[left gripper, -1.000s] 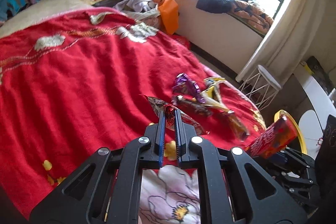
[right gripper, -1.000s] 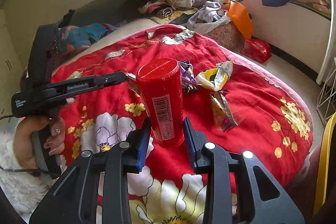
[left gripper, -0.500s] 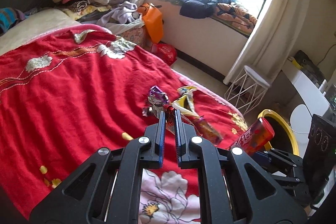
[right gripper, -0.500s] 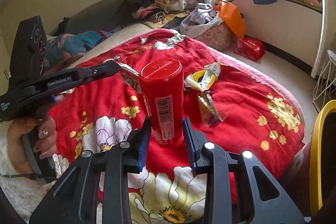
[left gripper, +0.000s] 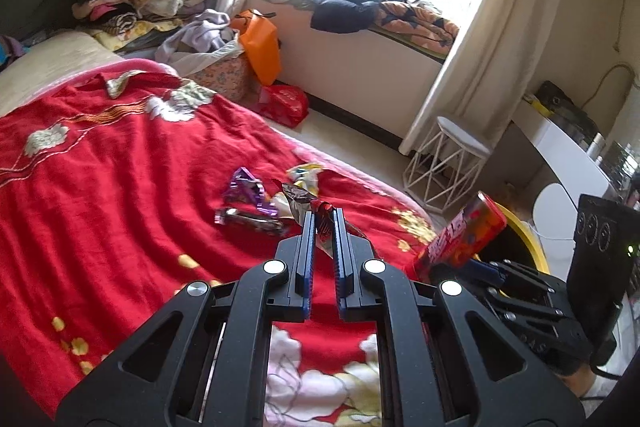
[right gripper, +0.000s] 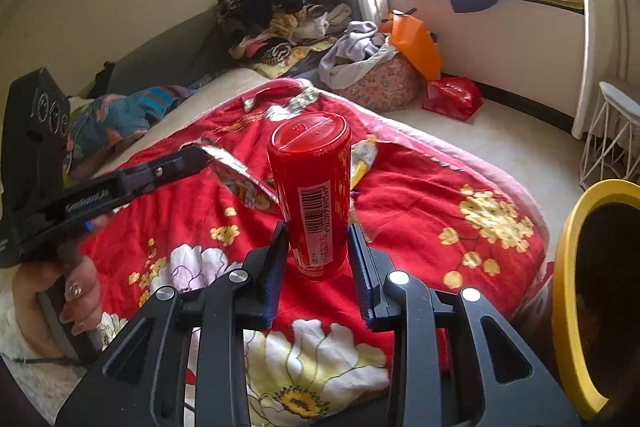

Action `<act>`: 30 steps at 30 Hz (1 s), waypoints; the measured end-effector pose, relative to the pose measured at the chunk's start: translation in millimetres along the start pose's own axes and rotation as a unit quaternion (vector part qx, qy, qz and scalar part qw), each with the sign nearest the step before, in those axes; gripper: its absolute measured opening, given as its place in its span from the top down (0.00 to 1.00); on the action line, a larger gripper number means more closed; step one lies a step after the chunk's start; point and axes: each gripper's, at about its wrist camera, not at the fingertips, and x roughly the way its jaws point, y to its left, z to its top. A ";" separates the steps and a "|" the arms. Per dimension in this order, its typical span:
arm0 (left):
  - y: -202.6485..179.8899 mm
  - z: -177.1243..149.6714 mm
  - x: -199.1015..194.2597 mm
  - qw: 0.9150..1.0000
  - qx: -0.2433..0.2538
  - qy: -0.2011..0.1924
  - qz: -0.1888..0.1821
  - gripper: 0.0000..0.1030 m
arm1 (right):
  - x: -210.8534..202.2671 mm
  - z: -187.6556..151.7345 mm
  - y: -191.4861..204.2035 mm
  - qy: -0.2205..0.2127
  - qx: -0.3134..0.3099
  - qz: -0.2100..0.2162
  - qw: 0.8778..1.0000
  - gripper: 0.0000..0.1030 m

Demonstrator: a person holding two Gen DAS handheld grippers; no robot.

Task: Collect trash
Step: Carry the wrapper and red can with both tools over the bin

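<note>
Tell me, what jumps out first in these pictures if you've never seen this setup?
A tall red canister stands clamped in the right claw, held above a bright red flowered blanket. The left claw pinches a crinkled silver and red snack wrapper, with more wrappers lying on the blanket just beyond. At the bed's right edge waits a yellow-rimmed bin.
</note>
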 end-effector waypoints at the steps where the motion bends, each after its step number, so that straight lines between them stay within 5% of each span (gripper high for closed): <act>1: -3.2 -0.3 0.3 1.000 0.003 0.001 -0.003 0.95 | -1.7 0.5 -1.8 -0.002 0.002 -0.003 1.000 0.72; 20: -70.4 -3.9 19.5 0.996 0.033 0.024 -0.077 0.95 | -59.5 4.4 -75.0 -0.064 0.079 -0.058 0.993 0.72; 30: -106.9 -10.4 31.0 0.993 0.064 0.034 -0.098 0.95 | -94.5 -6.6 -127.5 -0.090 0.121 -0.121 0.981 0.72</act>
